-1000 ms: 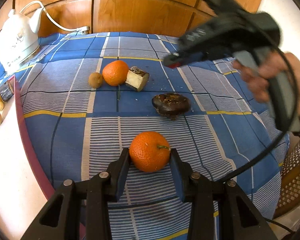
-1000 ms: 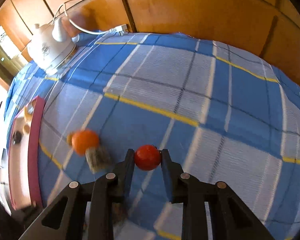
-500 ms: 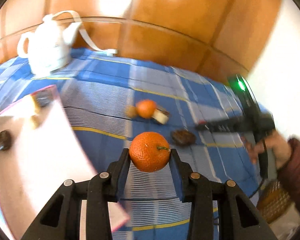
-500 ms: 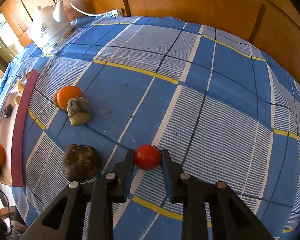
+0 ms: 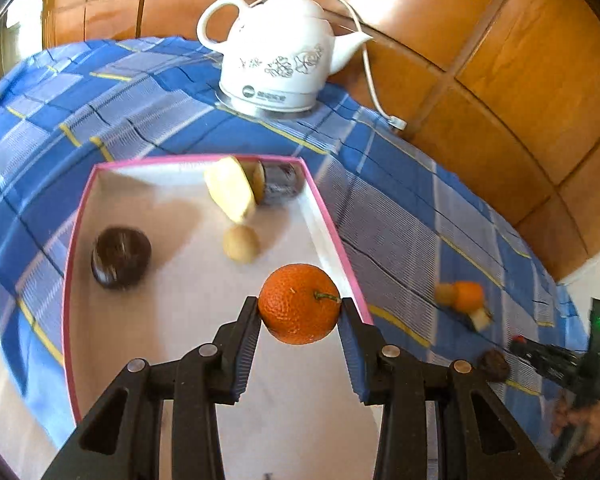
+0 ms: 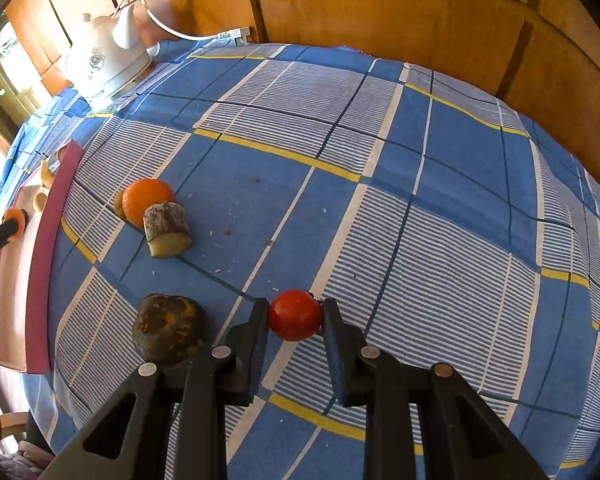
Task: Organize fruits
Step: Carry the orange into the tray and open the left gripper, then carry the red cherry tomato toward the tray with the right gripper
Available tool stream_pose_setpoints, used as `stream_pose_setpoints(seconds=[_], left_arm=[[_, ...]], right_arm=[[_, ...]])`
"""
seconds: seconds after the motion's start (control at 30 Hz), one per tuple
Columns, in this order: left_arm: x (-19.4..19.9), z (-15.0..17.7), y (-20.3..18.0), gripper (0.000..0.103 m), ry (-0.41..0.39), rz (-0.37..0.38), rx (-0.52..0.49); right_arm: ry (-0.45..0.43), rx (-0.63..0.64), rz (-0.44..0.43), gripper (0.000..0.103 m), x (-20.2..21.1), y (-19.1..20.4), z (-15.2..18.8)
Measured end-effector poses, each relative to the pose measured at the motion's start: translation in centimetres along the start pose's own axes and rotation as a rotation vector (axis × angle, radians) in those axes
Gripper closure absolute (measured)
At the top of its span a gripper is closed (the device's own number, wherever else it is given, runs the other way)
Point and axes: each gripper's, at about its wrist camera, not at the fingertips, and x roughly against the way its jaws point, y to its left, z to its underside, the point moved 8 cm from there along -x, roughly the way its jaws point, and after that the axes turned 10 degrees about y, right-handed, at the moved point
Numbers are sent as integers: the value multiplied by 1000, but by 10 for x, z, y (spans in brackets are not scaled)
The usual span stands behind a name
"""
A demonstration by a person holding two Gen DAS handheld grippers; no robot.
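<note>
My left gripper is shut on an orange mandarin and holds it above the pink-rimmed white tray, near the tray's right wall. In the tray lie a dark round fruit, a small tan fruit, a pale yellow piece and a dark piece. My right gripper is shut on a small red fruit just above the blue checked cloth. On the cloth to its left lie a second mandarin, a cut stump-like piece and a dark brown lump.
A white electric kettle with its cord stands on the cloth behind the tray, against the wooden wall panels. In the right wrist view the tray's pink rim is at the far left. A hand holds the other gripper at the lower right.
My left gripper carried the mandarin up off the cloth and swung leftward over the tray, rolling as it went. My right gripper moved slightly and then held still with the red fruit.
</note>
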Motion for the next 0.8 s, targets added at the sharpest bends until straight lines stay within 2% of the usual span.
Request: stream_pose_setpoints(seconds=[0.1, 0.2, 0.27, 0.43, 0.67, 0.8], left_arm=[[-10, -13, -1, 63, 3, -11, -8], [-9, -15, 3, 54, 0, -25, 5], [-6, -14, 5, 54, -15, -40, 6], [4, 7, 9, 54, -19, -73, 0], [15, 43, 21, 54, 3, -131, 40], [28, 52, 21, 54, -24, -156, 26]], right_arm=[[2, -1, -2, 76, -1, 0, 0], [0, 3, -3, 76, -1, 2, -1], [-1, 7, -2, 76, -1, 3, -1], [-6, 7, 7, 76, 0, 2, -2], [-27, -9, 23, 76, 4, -3, -5], [-46, -3, 24, 76, 9, -1, -6]])
